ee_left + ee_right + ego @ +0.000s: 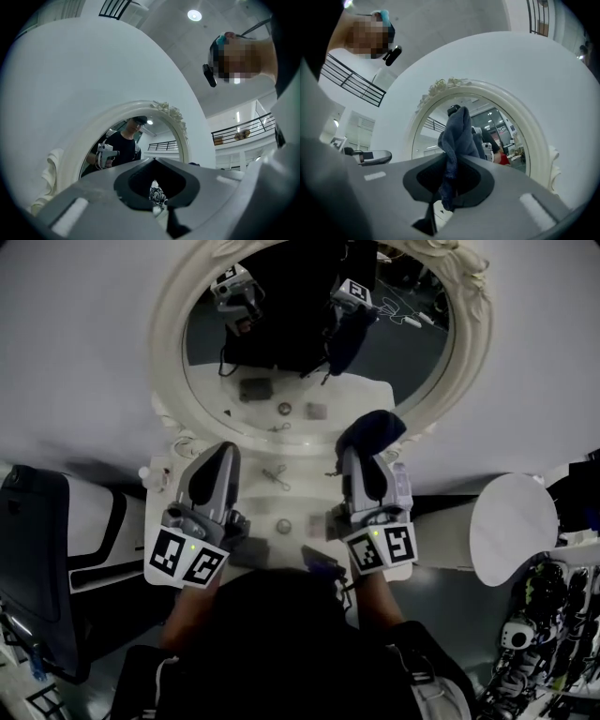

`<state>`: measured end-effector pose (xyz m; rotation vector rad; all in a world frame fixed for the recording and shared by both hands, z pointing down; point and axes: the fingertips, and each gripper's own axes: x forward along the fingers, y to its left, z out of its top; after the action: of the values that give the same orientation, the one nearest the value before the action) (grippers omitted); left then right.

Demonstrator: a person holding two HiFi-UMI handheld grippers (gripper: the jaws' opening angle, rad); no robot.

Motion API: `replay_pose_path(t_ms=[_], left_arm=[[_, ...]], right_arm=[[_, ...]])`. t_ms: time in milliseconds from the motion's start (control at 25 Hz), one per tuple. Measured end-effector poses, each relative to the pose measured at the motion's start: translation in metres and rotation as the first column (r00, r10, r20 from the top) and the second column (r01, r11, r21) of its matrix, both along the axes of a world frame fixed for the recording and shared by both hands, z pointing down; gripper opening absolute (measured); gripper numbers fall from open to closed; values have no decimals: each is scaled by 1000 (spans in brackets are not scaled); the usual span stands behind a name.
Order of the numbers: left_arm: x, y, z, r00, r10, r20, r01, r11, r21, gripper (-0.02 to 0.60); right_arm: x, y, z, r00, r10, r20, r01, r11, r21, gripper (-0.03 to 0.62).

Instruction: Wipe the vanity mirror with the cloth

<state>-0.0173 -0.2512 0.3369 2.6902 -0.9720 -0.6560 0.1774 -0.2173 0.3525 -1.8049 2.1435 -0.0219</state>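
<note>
The oval vanity mirror [319, 362] in a white ornate frame [167, 334] stands on a white vanity top [281, 502] against a grey wall. My right gripper [362, 457] is shut on a dark blue cloth [371, 430], which bunches over its tips just below the mirror's lower rim. In the right gripper view the cloth [457, 138] hangs pinched between the jaws, with the mirror [501, 126] ahead of it. My left gripper [223, 454] is shut on nothing and points at the mirror's lower left. The mirror [133, 140] shows a person's reflection.
Small items lie on the vanity top: a metal clip [275, 474], a round piece [284, 524] and a dark object [320, 562]. A black case [37, 559] stands at the left, a white round seat [514, 526] at the right, and equipment [548, 624] on the floor.
</note>
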Motion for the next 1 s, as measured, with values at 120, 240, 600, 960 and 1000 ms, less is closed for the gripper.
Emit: replay_pose_path(t_ms=[120, 240, 600, 960, 1000], left_arm=[[9, 8, 10, 1000, 8, 9, -8, 1000, -26, 3], [14, 13, 16, 1000, 9, 13, -9, 999, -40, 3], [19, 20, 19, 1000, 1, 12, -1, 999, -47, 2], [19, 27, 20, 1000, 1, 11, 0, 998, -55, 2], [19, 28, 20, 1000, 1, 10, 0, 998, -56, 2]], right_arm=[[6, 9, 15, 1000, 10, 25, -10, 999, -36, 46], [8, 14, 24, 999, 23, 24, -21, 997, -68, 43], [8, 23, 31, 1000, 12, 22, -9, 995, -99, 41], [6, 29, 31, 1000, 3, 17, -1, 995, -101, 40], [6, 30, 31, 1000, 2, 15, 0, 995, -100, 40]])
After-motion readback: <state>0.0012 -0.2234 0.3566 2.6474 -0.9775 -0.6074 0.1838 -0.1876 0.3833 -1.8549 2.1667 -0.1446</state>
